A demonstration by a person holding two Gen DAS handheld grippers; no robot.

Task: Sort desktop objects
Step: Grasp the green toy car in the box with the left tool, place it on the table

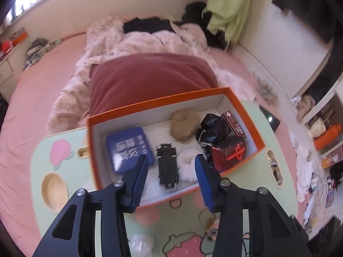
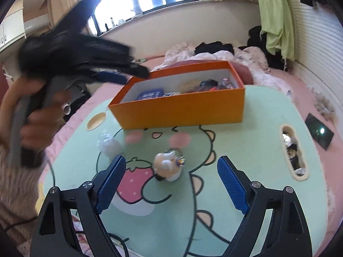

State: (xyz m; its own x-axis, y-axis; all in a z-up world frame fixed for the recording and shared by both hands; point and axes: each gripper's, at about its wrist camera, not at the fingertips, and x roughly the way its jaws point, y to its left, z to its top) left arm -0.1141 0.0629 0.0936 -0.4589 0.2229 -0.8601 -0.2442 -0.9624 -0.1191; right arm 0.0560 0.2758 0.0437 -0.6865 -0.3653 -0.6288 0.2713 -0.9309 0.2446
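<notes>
A lap table (image 2: 246, 132) printed with a cartoon dinosaur sits on a pink bed (image 1: 42, 90), probably so the sorting can be done at a handy height. At its far side stands the orange box (image 2: 180, 111), lid off, serving as the bin for sorted things. Inside, left to right, lie a blue tin (image 1: 128, 147), a black comb-like piece (image 1: 167, 169), a tan fur puff (image 1: 184, 125) with a white one (image 1: 187, 165) nearer, a black cloth bundle (image 1: 211, 131) and red packets (image 1: 228, 153).

Two things are yet unsorted on the table: a clear crumpled wrapper (image 2: 109, 144) to the left and, near the middle, a small figure keychain (image 2: 168, 167), the likely next pick.

The left gripper (image 1: 171, 180) hangs over the box's near wall with its pads well apart and nothing between them, so it looks released. The right gripper (image 2: 169, 182) is spread wide and empty, aimed so that the keychain lies just beyond its pads, apparently lining up a grasp.

Only the left wrist view looks down into the box and shows its contents clearly; the keychain is half hidden there behind a finger. Only the right wrist view shows the keychain whole, the box's outer wall, and the person's hand (image 2: 40, 117) around the other gripper's handle, blurred at upper left.
</notes>
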